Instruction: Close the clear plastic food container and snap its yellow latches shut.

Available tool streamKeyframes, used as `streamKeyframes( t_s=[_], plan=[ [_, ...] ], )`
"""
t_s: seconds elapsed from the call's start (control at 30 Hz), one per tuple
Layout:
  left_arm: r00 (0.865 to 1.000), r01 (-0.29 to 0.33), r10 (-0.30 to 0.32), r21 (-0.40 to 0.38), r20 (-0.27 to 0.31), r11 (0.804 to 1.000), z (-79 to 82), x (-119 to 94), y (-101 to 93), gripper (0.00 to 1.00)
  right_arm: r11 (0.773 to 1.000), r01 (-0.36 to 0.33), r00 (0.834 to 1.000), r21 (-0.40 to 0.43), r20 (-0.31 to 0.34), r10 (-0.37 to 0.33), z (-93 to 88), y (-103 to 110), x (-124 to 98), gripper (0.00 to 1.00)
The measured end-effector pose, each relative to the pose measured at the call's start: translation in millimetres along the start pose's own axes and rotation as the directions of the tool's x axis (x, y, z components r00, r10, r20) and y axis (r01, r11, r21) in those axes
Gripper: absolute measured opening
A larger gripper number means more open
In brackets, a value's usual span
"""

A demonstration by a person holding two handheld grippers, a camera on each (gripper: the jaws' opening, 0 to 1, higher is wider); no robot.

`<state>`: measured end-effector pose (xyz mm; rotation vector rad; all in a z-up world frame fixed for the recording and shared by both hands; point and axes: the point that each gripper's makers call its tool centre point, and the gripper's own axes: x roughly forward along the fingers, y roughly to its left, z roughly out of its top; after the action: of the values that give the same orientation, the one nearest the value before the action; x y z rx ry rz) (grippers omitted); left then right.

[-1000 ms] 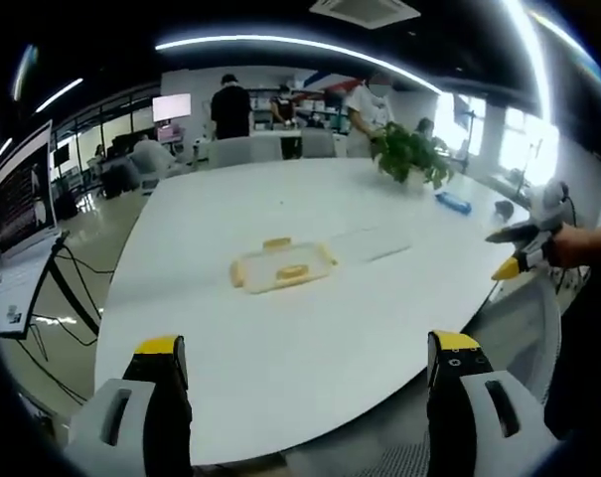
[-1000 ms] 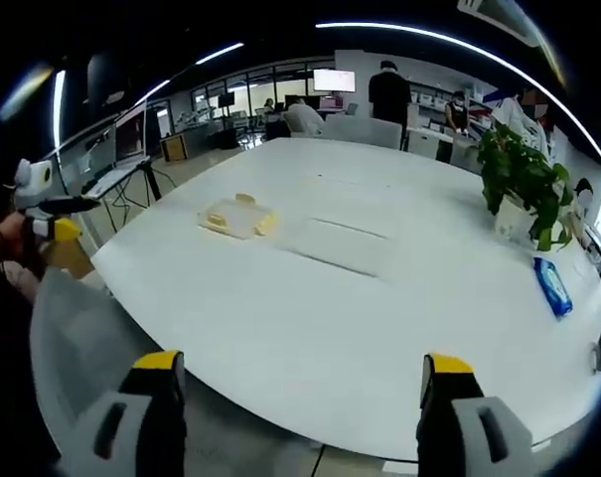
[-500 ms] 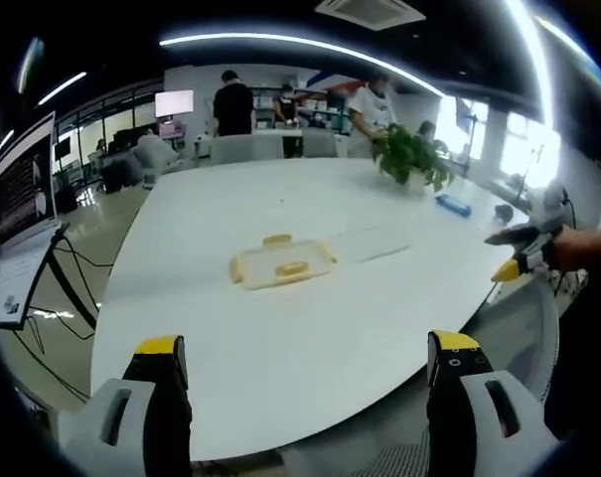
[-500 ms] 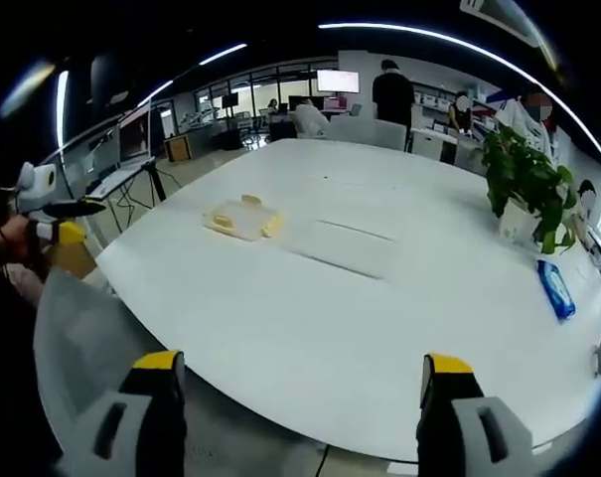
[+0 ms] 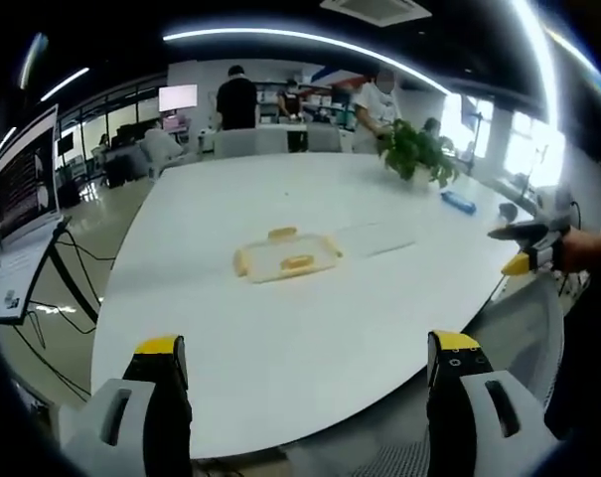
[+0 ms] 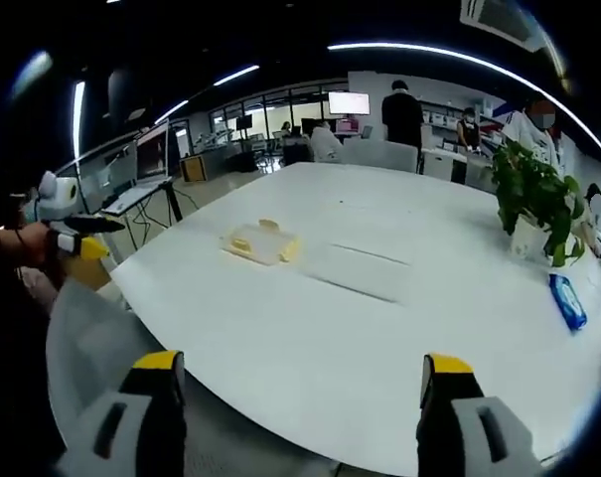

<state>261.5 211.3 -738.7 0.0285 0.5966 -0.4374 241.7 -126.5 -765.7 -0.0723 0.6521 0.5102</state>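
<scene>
A big white table (image 5: 310, 318) stands in an office room. The clear food container (image 5: 285, 256) with yellow latches sits near the middle of the left gripper view, far from both claws. The left gripper (image 5: 305, 373) and right gripper (image 6: 300, 383) have their jaws wide apart, holding nothing. A green plant (image 6: 533, 194) stands at the right.
</scene>
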Motion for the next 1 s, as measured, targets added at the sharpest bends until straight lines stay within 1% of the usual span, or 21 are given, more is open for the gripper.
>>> streamKeyframes(
  t_s=[0.07,0.2,0.37,0.47,0.73,0.77,0.83,0.9,1.0],
  plan=[
    [1.000,0.005,-0.005,0.000,-0.009,1.000,-1.7,2.2,0.9,0.99,1.000,-0.003,1.000,-0.005,-0.005,0.003,-0.2,0.8,1.7,1.00],
    [1.000,0.008,-0.008,-0.006,-0.005,1.000,-0.4,3.9,1.3,0.99,1.000,-0.004,1.000,0.007,-0.002,0.004,2.7,1.1,3.9,1.00],
    [1.000,0.012,-0.012,-0.010,-0.017,1.000,-4.7,9.1,3.5,0.99,0.999,-0.015,1.000,0.035,0.009,0.015,4.9,5.8,7.0,1.00],
    [1.000,0.014,-0.014,-0.010,-0.018,1.000,-4.6,11.6,5.2,0.99,0.998,-0.025,1.000,0.061,0.021,0.023,7.2,6.7,8.8,1.00],
    [1.000,0.023,-0.023,-0.008,-0.019,1.000,-2.6,22.0,11.4,0.99,0.998,-0.024,1.000,0.055,0.007,0.024,10.6,2.9,16.4,1.00],
    [1.000,0.024,-0.024,-0.008,-0.020,1.000,-2.6,23.1,12.4,0.99,0.997,-0.038,0.999,0.065,0.003,0.038,11.0,4.8,17.9,1.00],
    [1.000,0.024,-0.024,-0.004,-0.020,1.000,-3.6,26.8,15.5,0.99,0.993,-0.069,0.998,0.098,0.017,0.068,14.8,11.7,22.4,1.00],
    [0.999,0.029,-0.029,-0.002,-0.028,1.000,-6.0,31.0,16.8,0.99,0.993,-0.075,0.997,0.086,0.007,0.075,15.2,15.9,27.7,1.00],
    [1.000,0.026,-0.025,0.009,-0.016,1.000,-5.0,35.9,21.3,0.99,0.994,-0.079,0.997,0.078,0.002,0.079,18.3,19.5,34.1,1.00]
  ],
)
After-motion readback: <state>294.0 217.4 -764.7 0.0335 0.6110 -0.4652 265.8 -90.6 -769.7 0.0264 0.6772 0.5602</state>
